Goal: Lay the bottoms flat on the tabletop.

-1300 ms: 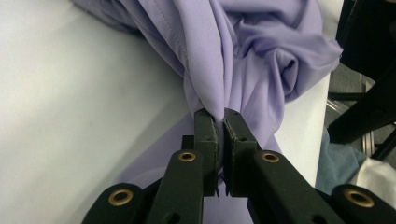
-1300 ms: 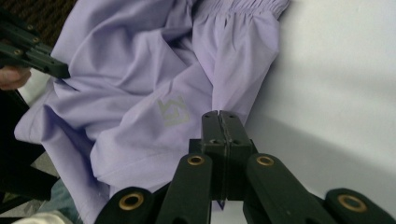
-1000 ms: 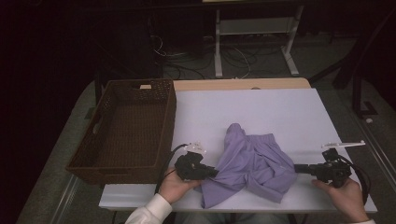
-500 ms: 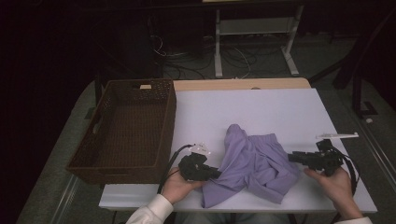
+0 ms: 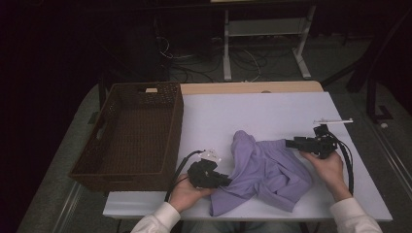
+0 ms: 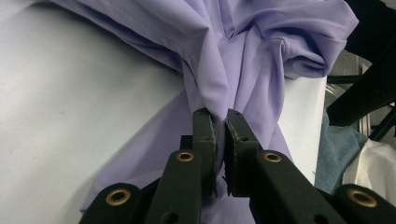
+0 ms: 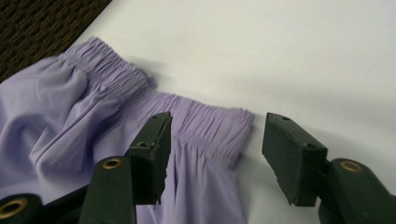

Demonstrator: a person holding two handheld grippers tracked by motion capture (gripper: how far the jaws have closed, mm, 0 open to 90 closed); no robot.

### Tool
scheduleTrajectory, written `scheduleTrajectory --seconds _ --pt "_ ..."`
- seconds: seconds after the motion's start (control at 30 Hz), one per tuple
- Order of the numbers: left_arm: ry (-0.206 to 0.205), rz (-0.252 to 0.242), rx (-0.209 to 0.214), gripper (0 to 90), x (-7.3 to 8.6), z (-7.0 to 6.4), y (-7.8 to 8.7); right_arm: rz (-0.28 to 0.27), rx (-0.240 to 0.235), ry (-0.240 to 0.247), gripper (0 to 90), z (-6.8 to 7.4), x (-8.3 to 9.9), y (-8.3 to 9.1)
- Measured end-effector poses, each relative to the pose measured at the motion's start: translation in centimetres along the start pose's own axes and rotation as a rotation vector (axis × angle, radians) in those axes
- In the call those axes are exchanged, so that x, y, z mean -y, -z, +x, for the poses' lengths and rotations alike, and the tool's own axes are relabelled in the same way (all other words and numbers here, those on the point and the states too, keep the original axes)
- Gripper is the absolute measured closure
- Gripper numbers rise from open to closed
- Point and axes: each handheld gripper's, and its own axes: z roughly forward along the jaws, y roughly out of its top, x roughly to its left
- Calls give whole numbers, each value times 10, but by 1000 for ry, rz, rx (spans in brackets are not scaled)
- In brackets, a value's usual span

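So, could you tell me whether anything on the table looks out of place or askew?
The purple garment lies crumpled and bunched, one corner hanging over the table's near edge. The left gripper pinches a fold; the right gripper is open around the waistband. The basket sits square.

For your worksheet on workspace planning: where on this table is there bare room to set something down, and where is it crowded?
Free: the white table between the basket and its right edge, beyond the cloth. Crowded: the near edge, where the left gripper pinches the cloth and the right gripper is at its waistband.
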Motion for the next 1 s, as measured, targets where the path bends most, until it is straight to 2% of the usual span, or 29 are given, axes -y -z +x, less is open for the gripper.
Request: scheduleTrajectory --seconds 0.1,0.33,0.43,0.8,1.0 --pt "-1 -2 -1 839 0 0 0 -11 -7 -9 415 -2 -4 -5" --pt "1 -3 0 839 0 0 0 11 2 4 457 -2 -13 -18" --pt "3 -5 0 839 0 0 1 50 24 0 471 -1 -14 -24" --pt "0 -3 2 839 0 0 0 126 63 10 596 -1 -9 -33" --pt "1 0 4 839 0 0 -1 143 87 28 677 2 -8 -35"
